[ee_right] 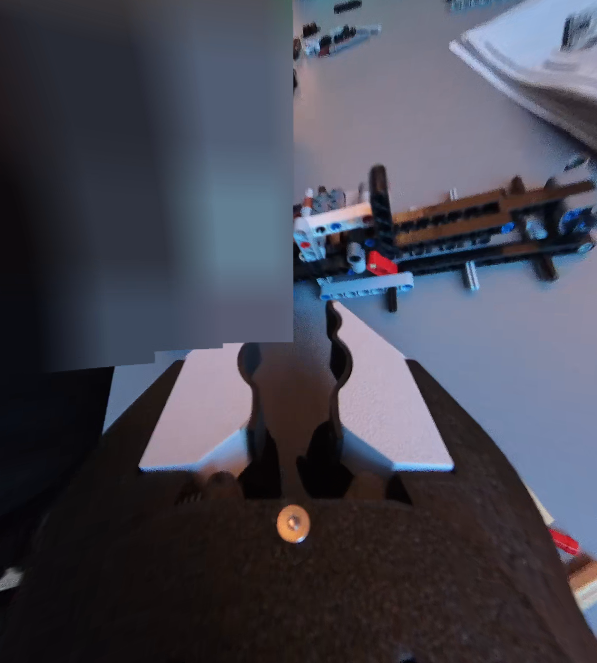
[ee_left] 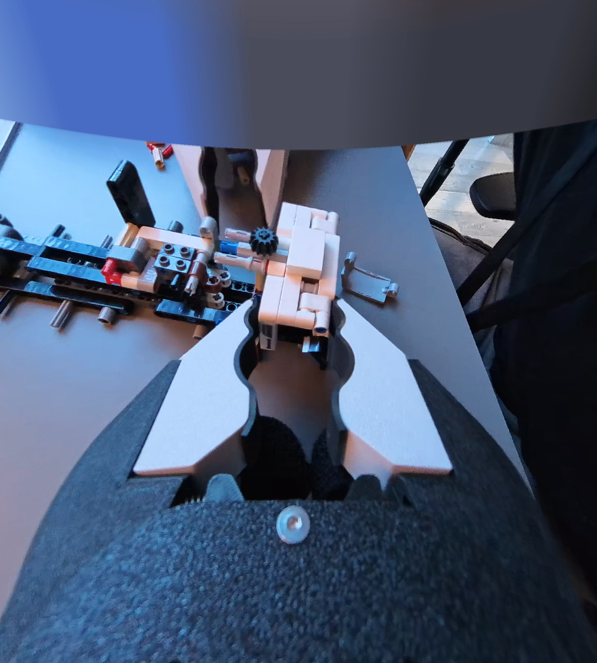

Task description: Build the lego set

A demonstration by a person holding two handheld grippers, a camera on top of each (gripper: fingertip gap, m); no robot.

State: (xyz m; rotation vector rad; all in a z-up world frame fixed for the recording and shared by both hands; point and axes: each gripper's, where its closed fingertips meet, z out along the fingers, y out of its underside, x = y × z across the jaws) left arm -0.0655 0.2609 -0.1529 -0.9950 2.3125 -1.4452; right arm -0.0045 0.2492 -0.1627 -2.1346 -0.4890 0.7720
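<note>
So in the left wrist view the build is maybe partway done: a long black beam chassis lying flat on the grey table, with a white block section and a small black gear at the near end. The left gripper is clamped on that white section. A loose grey piece sits just beside it. Right wrist view is blurry: the right gripper hangs open, holding nothing, near the chassis, with loose parts and the booklet beyond, so plenty left I'd guess.

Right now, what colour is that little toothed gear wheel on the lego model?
Black. The gear shows best in the left wrist view.
</note>
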